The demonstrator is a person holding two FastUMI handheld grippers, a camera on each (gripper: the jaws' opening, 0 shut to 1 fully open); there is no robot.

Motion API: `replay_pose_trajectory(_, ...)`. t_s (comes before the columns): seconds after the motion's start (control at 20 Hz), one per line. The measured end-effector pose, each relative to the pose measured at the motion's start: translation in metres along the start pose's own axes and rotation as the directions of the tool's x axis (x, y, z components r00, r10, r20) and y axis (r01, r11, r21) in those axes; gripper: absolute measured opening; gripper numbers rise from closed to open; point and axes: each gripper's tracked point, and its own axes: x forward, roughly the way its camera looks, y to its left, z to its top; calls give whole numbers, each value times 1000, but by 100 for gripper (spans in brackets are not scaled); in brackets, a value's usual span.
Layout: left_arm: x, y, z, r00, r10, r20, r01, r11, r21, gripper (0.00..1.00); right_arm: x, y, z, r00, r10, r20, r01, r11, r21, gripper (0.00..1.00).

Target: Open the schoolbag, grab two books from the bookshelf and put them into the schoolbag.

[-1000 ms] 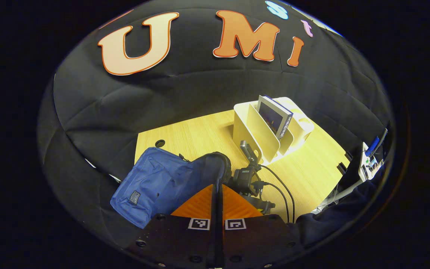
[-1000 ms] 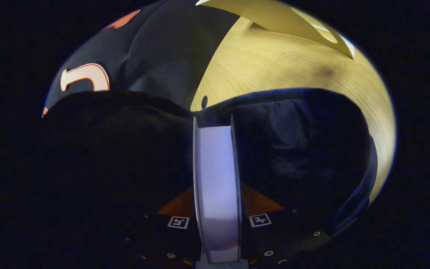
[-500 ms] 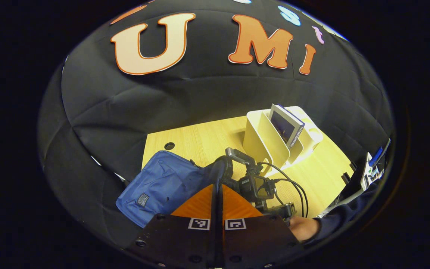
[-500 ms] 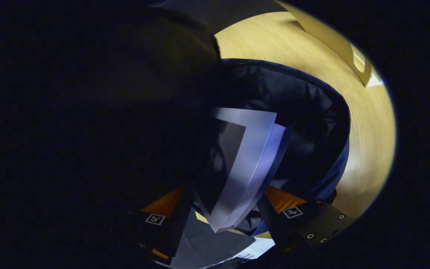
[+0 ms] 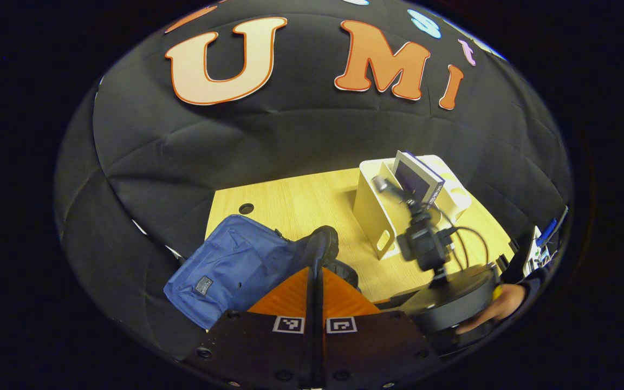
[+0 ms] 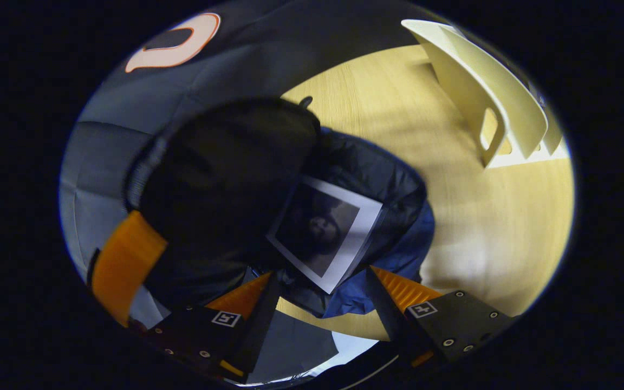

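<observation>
The blue schoolbag (image 5: 225,265) lies on the wooden table (image 5: 301,197) with its dark flap (image 5: 323,244) lifted. My left gripper (image 5: 314,271) is shut on the edge of that flap. In the right gripper view a white-bordered book (image 6: 325,233) lies inside the bag's dark opening (image 6: 382,179). My right gripper (image 6: 320,273) hangs open just above it, touching nothing. A second book (image 5: 417,181) stands in the cream bookshelf (image 5: 379,216). In the left gripper view the right gripper (image 5: 390,189) is lifted off the bag, in front of the shelf, with a hand (image 5: 499,309) holding it.
The bookshelf (image 6: 485,108) stands on the table (image 6: 485,227) to the right of the bag, with bare wood between them. A round cable hole (image 5: 246,208) sits near the table's far left corner. Cables (image 5: 466,238) trail from the right gripper.
My right gripper has let go of the book, opened, and drawn up out of the bag toward the shelf. The book stays in the bag. The left gripper keeps hold of the flap.
</observation>
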Motion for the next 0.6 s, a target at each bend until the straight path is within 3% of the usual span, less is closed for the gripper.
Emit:
replay_pose_trajectory(0.2, 5, -3, -6, 1000, 6, -12, -6, 1000, -17, 1, -58, -32, 45, 985, -94, 146, 111, 987, -117, 95)
replay_pose_trajectory(0.6, 11, -9, -12, 1000, 16, -14, -17, 998, -57, 0, -171, -93, 128, 905, -273, 326, 343, 921, -183, 97)
